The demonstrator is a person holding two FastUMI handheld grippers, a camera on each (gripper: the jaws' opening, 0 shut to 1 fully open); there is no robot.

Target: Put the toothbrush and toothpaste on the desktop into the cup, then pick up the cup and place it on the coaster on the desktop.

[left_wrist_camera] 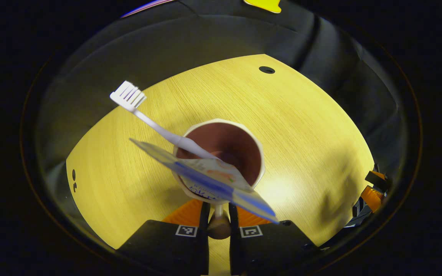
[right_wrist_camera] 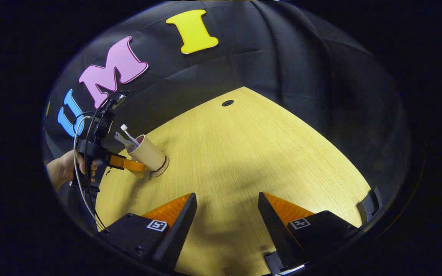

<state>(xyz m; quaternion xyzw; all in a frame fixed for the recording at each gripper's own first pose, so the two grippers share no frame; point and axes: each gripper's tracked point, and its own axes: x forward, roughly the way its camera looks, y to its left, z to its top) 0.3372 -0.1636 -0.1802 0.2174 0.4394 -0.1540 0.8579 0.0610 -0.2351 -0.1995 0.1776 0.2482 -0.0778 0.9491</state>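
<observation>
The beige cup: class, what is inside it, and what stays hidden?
Inside the beige cup lean a white toothbrush, bristles up, and a blue-and-white toothpaste tube. Their lower ends and much of the cup's dark bottom are covered.

lit wooden desktop (right_wrist_camera: 244, 153) against draped black cloth wall (right_wrist_camera: 301, 57).

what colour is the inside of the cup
Dark reddish brown inside the cup, with a cream outer wall; the left gripper view shows it best.

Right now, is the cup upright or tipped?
Tipped: in the right gripper view the cup leans over the coaster, its mouth angled toward the left tongs.
</observation>
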